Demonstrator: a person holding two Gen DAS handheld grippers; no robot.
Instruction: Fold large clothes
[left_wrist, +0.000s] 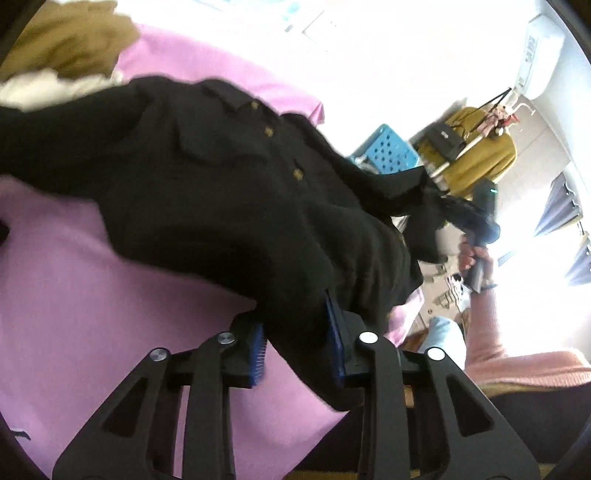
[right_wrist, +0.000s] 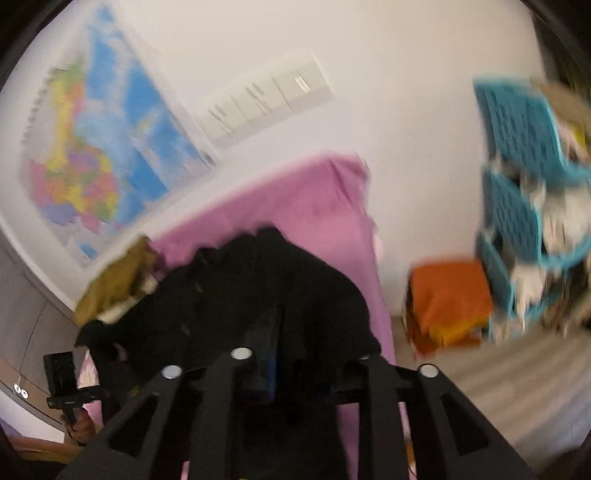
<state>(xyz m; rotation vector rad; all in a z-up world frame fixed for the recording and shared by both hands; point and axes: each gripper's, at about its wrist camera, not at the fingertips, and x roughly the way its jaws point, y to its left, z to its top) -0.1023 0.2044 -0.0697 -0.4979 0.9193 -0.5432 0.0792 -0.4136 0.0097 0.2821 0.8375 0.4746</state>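
Note:
A black buttoned jacket (left_wrist: 207, 177) with brass buttons hangs lifted above the pink-covered bed (left_wrist: 92, 295). My left gripper (left_wrist: 299, 339) is shut on one edge of it; cloth fills the gap between the blue pads (left_wrist: 258, 347). My right gripper (left_wrist: 436, 206) shows across the garment in the left wrist view, gripping its far edge. In the right wrist view the jacket (right_wrist: 258, 288) bunches over my right gripper (right_wrist: 306, 354), shut on it, and the left gripper's handle (right_wrist: 62, 373) shows at the lower left. The view is blurred.
A mustard garment and a white one (left_wrist: 70, 48) lie at the bed's far end. A blue plastic shelf rack (right_wrist: 524, 206), an orange stack (right_wrist: 447, 299), a wall map (right_wrist: 107, 147) and a clothes rack with a yellow garment (left_wrist: 480, 158) stand around.

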